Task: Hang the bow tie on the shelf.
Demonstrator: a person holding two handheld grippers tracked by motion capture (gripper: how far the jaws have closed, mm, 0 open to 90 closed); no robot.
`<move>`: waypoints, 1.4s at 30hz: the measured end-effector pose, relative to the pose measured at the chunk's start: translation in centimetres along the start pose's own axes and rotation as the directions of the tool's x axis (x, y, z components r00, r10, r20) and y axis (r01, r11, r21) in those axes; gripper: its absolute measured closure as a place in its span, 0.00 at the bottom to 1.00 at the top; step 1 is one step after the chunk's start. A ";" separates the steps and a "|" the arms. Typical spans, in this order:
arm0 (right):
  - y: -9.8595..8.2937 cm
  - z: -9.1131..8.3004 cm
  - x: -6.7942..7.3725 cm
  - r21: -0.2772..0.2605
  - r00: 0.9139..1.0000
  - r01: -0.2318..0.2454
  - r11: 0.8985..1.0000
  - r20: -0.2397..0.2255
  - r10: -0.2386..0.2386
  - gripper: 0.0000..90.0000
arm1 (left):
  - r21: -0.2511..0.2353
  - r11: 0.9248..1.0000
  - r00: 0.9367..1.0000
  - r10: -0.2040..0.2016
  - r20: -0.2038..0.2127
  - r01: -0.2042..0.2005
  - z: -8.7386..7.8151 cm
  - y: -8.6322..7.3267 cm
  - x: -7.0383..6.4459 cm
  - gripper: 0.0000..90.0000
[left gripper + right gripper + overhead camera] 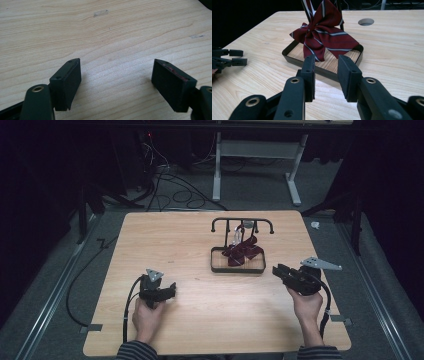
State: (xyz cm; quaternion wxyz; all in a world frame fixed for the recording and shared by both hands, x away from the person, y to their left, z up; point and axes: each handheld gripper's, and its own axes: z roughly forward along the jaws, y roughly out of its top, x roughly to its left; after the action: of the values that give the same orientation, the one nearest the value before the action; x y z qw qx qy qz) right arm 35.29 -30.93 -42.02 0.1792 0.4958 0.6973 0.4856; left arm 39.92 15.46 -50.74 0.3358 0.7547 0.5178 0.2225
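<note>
Starting at the left, the left gripper (170, 291) is held low over bare wood, its jaws spread wide with nothing between them and nothing touched, well apart from the work. Across the surface (165, 235), the striped burgundy bow tie (324, 37) is draped on the black rack (243, 223), its tails hanging into the black tray (294, 53) below. Further right, the right gripper (325, 75) is aimed at that bow tie, jaws parted only narrowly, nothing held, just short of the tray's near rim. Trouble is likely to be met there: with so slim a gap, the cloth may be pushed rather than pinched, and the tray's rim may be struck or the light rack dragged along if the tie snags.
</note>
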 end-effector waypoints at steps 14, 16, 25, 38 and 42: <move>-1.5 0.7 0.0 0.027 1.000 -0.027 0.999 -0.015 0.027 0.77 | 0.000 1.000 1.000 0.000 0.001 0.000 0.0 0.0 0.0 0.27; -1.7 0.9 0.1 0.037 1.000 -0.025 0.999 -0.016 0.026 0.77 | 0.000 1.000 1.000 0.000 0.000 0.000 0.0 0.0 0.0 0.27; -2.7 1.7 0.4 0.061 0.999 -0.033 0.998 -0.021 0.034 0.77 | 0.000 1.000 1.000 0.000 0.000 0.000 0.0 0.0 0.0 0.27; -3.8 2.6 0.7 0.097 0.999 -0.023 0.995 -0.020 0.025 0.76 | 0.000 1.000 1.000 0.000 0.000 0.000 0.0 0.0 0.0 0.27; -4.1 2.8 0.9 0.109 1.000 -0.020 0.994 -0.014 0.022 0.76 | 0.000 1.000 1.000 0.000 0.000 0.000 0.0 0.0 0.0 0.27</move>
State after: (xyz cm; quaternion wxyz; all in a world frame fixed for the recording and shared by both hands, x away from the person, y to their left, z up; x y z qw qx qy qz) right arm 34.86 -28.93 -46.64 0.1417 0.5085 0.7188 0.4525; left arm 39.92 15.45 -50.74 0.3357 0.7546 0.5180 0.2225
